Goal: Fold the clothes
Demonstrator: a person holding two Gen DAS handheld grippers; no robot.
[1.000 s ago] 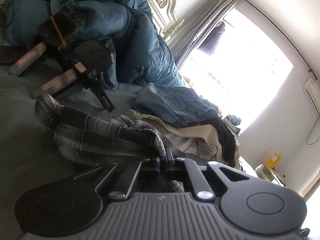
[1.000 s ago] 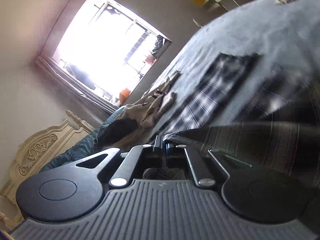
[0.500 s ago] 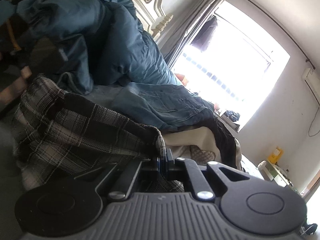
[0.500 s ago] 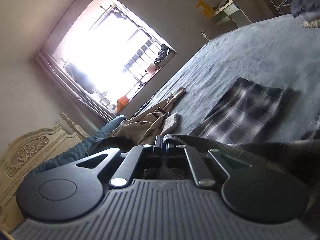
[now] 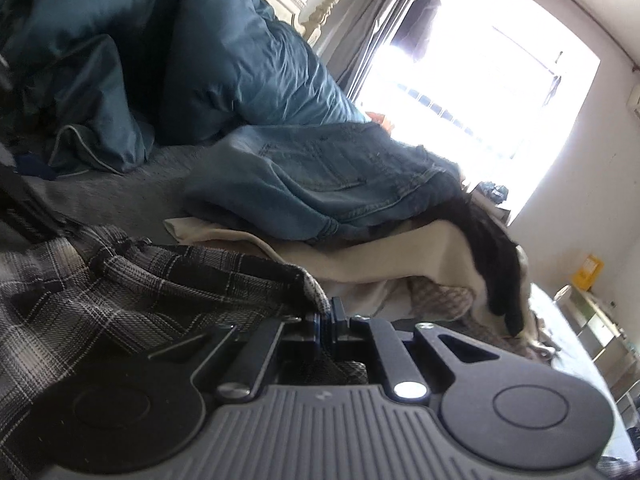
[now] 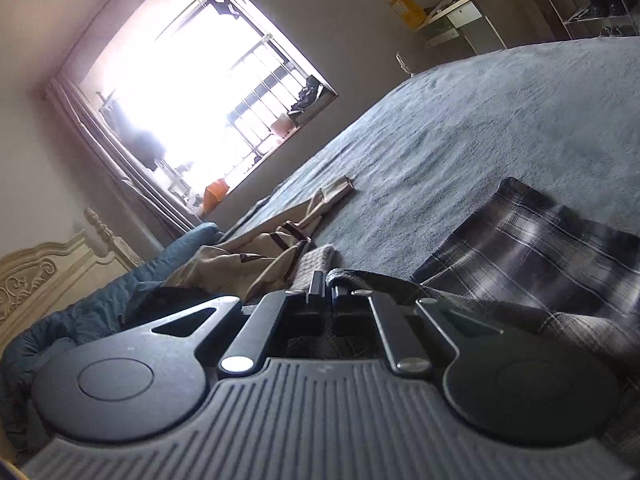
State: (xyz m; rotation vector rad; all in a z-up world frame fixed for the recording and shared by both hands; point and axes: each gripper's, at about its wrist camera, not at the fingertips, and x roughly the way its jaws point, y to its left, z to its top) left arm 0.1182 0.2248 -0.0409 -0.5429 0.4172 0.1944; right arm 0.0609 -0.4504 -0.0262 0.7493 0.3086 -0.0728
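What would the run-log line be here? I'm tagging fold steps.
step: carrying fold | left gripper: shut on plaid garment | right gripper: shut on plaid garment | surface: bed

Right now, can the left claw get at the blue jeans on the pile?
Probably not yet. The left claw is shut on the plaid shirt, so it has no free grip. The jeans lie on top of the pile just ahead with nothing over them; once the shirt is let go, the way looks free.

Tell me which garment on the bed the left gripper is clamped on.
The black-and-white plaid garment: its edge is pinched in the left gripper. The denim garment and beige garment lie untouched in the pile beyond.
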